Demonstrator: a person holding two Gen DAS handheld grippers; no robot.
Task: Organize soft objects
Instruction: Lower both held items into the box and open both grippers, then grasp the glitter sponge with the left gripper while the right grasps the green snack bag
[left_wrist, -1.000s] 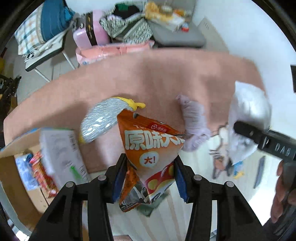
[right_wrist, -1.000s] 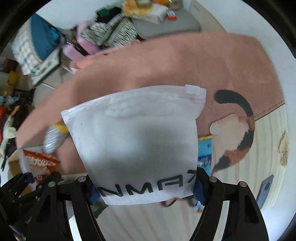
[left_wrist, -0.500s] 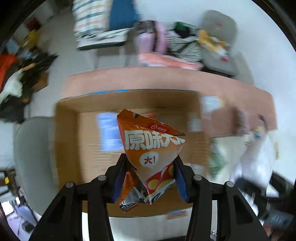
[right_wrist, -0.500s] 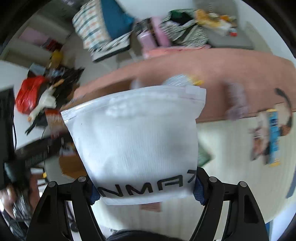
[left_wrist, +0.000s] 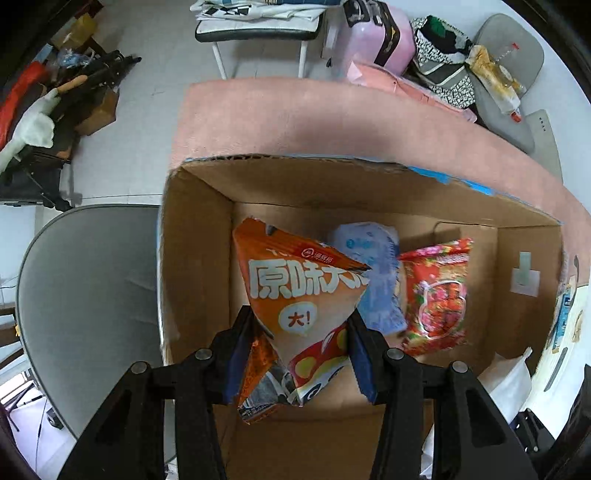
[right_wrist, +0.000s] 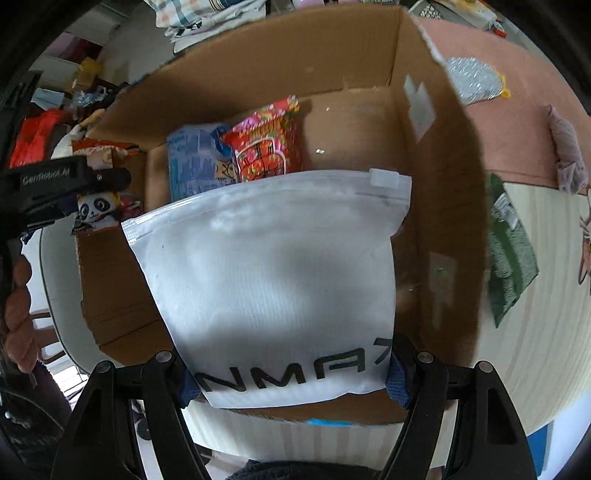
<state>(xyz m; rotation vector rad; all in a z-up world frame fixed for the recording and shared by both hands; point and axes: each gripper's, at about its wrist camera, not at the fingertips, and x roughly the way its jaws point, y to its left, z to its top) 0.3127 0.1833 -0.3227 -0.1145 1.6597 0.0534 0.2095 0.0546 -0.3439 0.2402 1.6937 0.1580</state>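
The orange snack bag (left_wrist: 295, 295), long axis toward twelve o'clock, is pinched in the left gripper (left_wrist: 295, 354) over the cardboard box (left_wrist: 388, 188), while the right gripper (right_wrist: 291, 376) clamps a white zip pouch (right_wrist: 273, 269), zipper toward twelve o'clock, over the same box holding red (right_wrist: 266, 147) and blue (right_wrist: 192, 162) packets.

Black tool (left_wrist: 299, 350), blue-padded fingers (left_wrist: 236, 350).

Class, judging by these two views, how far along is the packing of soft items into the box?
Done: a red packet and a blue packet lie in the cardboard box.
In hand: the left claw holds an orange snack bag, the right claw a white pouch, both over the box.
Left: a silver item, a green bag.
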